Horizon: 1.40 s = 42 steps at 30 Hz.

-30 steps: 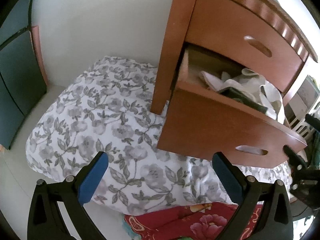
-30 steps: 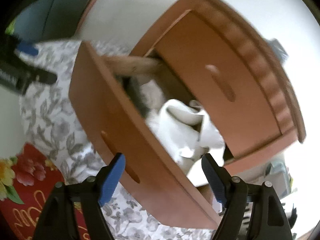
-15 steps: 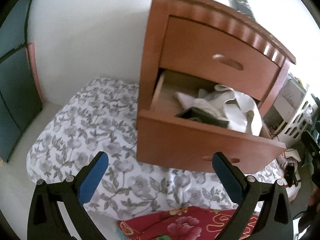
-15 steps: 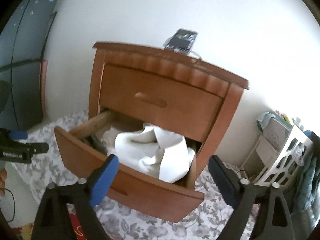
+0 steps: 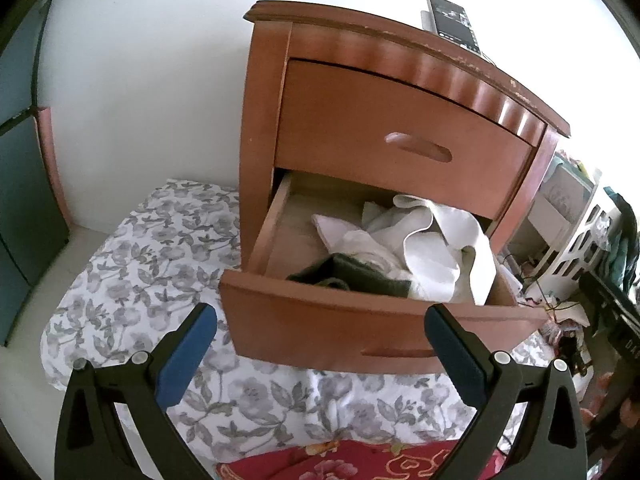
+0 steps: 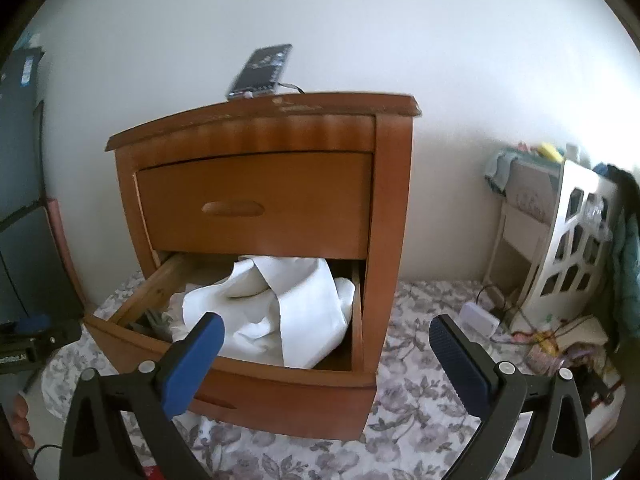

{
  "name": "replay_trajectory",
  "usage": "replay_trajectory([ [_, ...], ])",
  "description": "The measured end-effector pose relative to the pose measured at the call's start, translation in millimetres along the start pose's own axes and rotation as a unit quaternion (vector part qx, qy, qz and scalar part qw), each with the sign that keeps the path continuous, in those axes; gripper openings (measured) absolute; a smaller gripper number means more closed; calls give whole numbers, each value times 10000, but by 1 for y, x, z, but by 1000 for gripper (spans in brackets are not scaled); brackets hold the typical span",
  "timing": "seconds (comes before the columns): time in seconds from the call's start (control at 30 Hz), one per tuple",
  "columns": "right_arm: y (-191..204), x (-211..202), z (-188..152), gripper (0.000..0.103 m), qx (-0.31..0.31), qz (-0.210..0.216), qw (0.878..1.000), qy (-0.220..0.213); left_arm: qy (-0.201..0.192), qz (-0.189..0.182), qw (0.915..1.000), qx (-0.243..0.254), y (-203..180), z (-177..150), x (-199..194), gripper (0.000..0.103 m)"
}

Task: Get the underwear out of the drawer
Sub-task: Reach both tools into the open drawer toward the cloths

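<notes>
- The lower wooden drawer point(image 6: 224, 384) is seen pulled out, with crumpled white underwear point(image 6: 280, 312) heaped inside beside a dark garment point(image 5: 352, 278).
- The pile is found ahead of and below the right gripper point(image 6: 324, 356), judged the nearer one; no long axis can be told.
- Right jaws are opening, nothing between them; the left gripper point(image 5: 320, 344) is held wide, empty.
- Against a second ago, both grippers are backed away and raised, the right view rolled level.
</notes>
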State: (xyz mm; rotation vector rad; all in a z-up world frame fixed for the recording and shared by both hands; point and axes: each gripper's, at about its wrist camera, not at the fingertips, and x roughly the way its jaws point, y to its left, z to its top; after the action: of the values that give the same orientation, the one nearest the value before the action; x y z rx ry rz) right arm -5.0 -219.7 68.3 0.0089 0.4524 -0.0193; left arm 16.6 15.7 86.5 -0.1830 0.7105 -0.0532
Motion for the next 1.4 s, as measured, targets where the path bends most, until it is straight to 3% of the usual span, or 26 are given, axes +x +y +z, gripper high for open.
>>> replay_trajectory([
  [0.17,-15,16,0,103,374,85,9987,323,-25,-93,9999,43,-8,11,5,103],
  [0.47,-36,39,-1,103,1039,242,9929,523,-34,112,9982,582,-26,27,22,103],
  [0.63,-34,48,0,103,943,228,9936,575,232,81,9981,570,-24,32,39,103],
  [0.77,-27,64,0,103,776,457,9928,788,545,-25,9974,478,-19,36,56,103],
  [0.97,-6,89,2,98,364,561,9920,1075,693,0,9970,344,-7,47,71,103],
  [1.4,20,153,9,85,-149,299,9822,1850,1182,-108,9927,195,11,63,109,103],
])
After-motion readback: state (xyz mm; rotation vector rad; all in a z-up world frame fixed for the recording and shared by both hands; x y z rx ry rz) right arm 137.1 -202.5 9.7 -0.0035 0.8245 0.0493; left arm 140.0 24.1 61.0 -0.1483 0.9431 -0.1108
